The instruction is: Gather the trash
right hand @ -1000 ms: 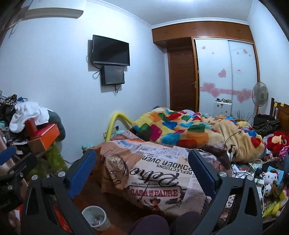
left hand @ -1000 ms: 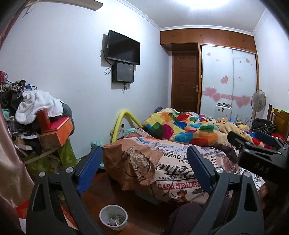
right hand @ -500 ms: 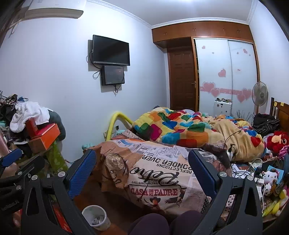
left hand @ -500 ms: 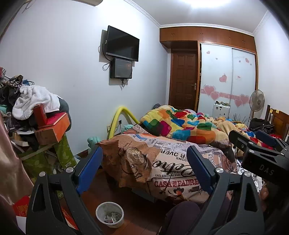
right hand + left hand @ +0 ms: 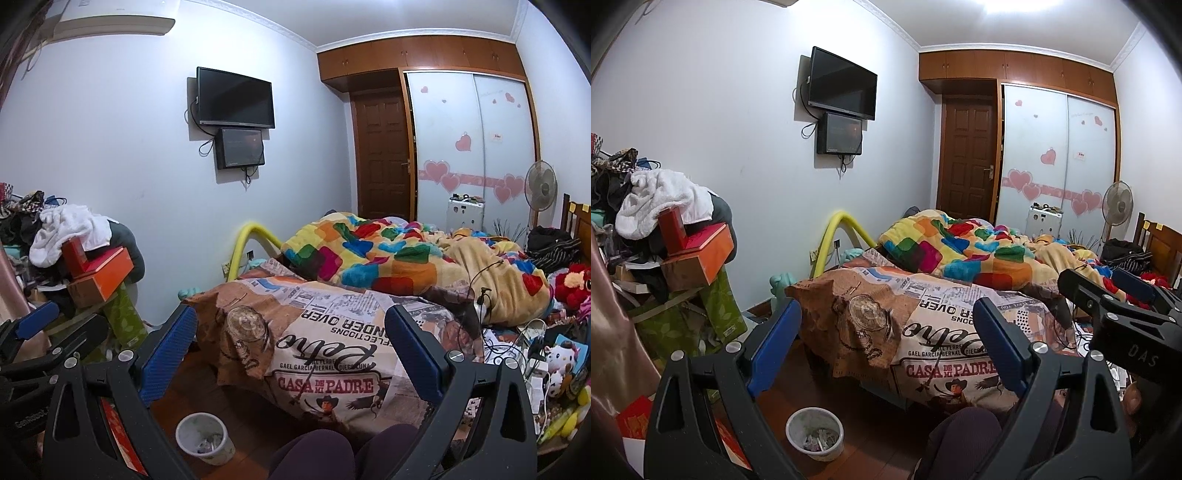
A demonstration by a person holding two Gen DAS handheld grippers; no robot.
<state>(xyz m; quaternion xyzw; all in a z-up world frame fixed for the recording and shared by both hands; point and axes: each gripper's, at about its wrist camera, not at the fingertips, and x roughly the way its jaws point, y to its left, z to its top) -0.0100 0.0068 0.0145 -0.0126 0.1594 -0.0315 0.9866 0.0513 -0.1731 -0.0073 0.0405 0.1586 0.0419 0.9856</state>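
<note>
A small white waste bin (image 5: 815,434) with scraps inside stands on the wooden floor beside the bed; it also shows in the right wrist view (image 5: 205,437). My left gripper (image 5: 886,332) is open and empty, held high above the floor, facing the bed. My right gripper (image 5: 291,336) is open and empty too. The right gripper shows at the right edge of the left wrist view (image 5: 1123,306). The left gripper shows at the left edge of the right wrist view (image 5: 48,339).
A bed with a printed newspaper-pattern cover (image 5: 332,343) and a colourful blanket (image 5: 388,254) fills the middle. A heap of clothes and orange boxes (image 5: 683,247) stands at the left. Toys, cables and small items (image 5: 546,365) lie at the right. My knees (image 5: 332,454) are at the bottom.
Both views have shifted slightly: the left gripper tilted a little, so the bin and bed sit a bit differently in frame. Both grippers stayed open.
</note>
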